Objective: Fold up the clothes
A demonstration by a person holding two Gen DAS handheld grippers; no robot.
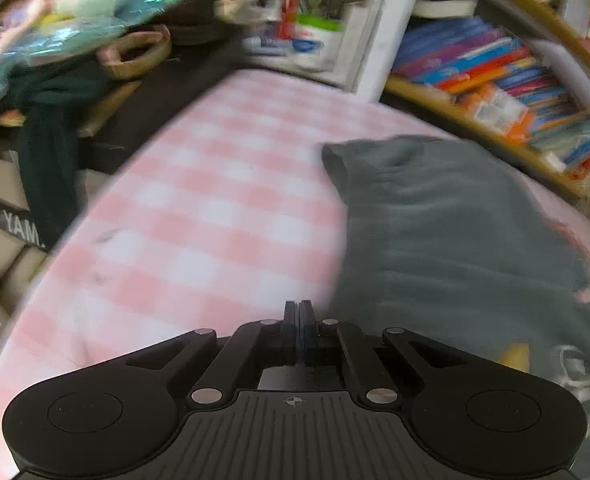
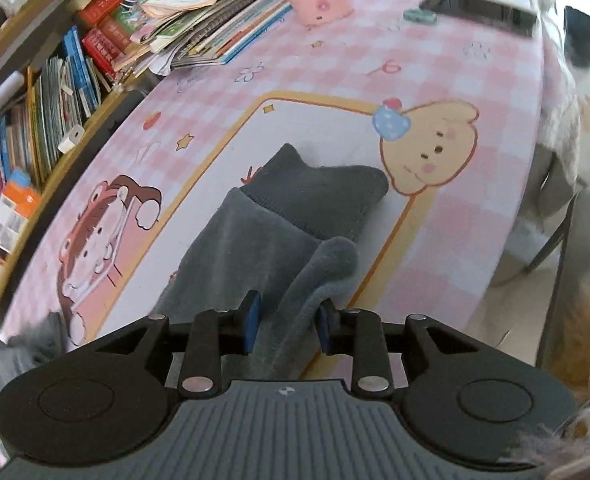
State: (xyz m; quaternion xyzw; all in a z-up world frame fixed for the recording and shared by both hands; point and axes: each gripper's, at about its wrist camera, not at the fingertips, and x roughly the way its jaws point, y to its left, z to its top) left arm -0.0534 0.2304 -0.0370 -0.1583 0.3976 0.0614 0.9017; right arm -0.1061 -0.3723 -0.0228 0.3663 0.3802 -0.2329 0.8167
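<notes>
The grey garment (image 2: pixel 263 240) lies on the pink checked tablecloth (image 2: pixel 455 216), spread over the cartoon panel near the table's front edge, with one part doubled back over the rest so that a rounded fold (image 2: pixel 331 256) sits on top — likely a fold just laid down, though it looks loose and uneven. A ridge of the cloth runs back from that fold and passes between the jaws of the right gripper (image 2: pixel 289 320). Those jaws stand partly apart, and the blue pads (image 2: pixel 253 320) seem not to press the fabric, so I judge the cloth is lying free, not held. This gripper tilts steeply down at the table, close over the near end of the garment.

The left gripper (image 1: pixel 299 320) has its fingers pressed together with nothing between them. It also points down at the table, hovering over bare tablecloth (image 1: pixel 199 208) just beside the garment's left edge (image 1: pixel 455 232) — probably waiting clear of the cloth. Stacked books (image 2: pixel 199 24) sit well apart at the far side.
</notes>
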